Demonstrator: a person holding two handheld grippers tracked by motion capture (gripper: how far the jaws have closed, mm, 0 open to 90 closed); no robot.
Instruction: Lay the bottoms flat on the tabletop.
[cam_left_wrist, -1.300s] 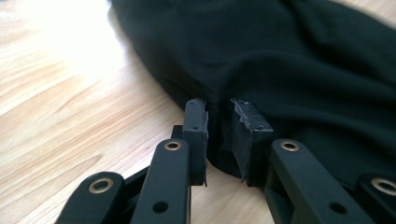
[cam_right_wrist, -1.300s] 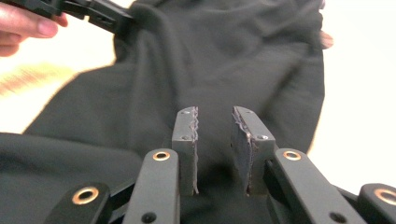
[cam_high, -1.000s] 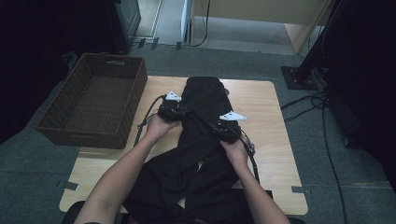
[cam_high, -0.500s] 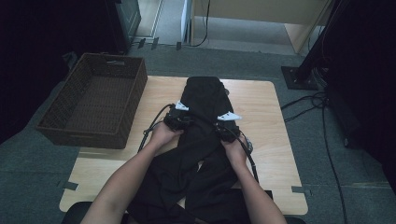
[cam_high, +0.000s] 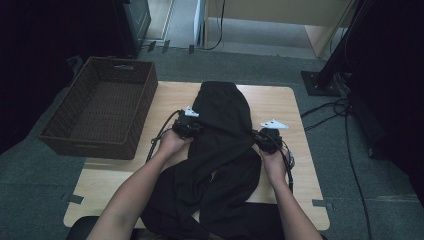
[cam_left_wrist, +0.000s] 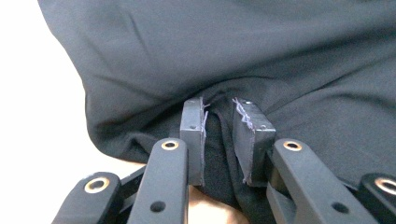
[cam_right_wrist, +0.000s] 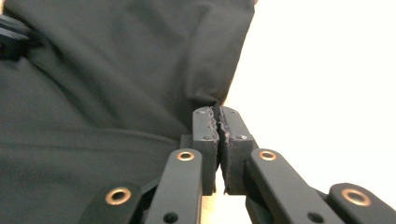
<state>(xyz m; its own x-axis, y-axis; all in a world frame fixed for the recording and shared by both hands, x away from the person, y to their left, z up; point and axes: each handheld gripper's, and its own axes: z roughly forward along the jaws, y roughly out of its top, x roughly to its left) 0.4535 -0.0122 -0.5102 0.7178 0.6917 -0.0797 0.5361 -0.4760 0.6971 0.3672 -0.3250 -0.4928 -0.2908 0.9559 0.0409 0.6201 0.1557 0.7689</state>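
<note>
A black garment (cam_high: 220, 125) lies lengthwise on the wooden table (cam_high: 280, 105), its lower part hanging over the near edge. My left gripper (cam_high: 192, 127) is at the garment's left edge, shut on a bunched fold of the cloth (cam_left_wrist: 233, 46) that fills the gap between its pads (cam_left_wrist: 217, 135). At the right edge, my right gripper (cam_high: 257, 136) has just been closing. Its pads (cam_right_wrist: 218, 140) now stand almost together, with a thin hem of the garment (cam_right_wrist: 116, 70) pinched between them.
A dark woven basket (cam_high: 100, 107) stands at the table's left, partly over the edge. Bare wood shows to the right of the garment and at the far corners. Cables trail on the carpet at the right, beyond the table.
My right hand has slid outward to the right with the garment's edge, and its jaws have closed on the cloth. The left hand has barely shifted.
</note>
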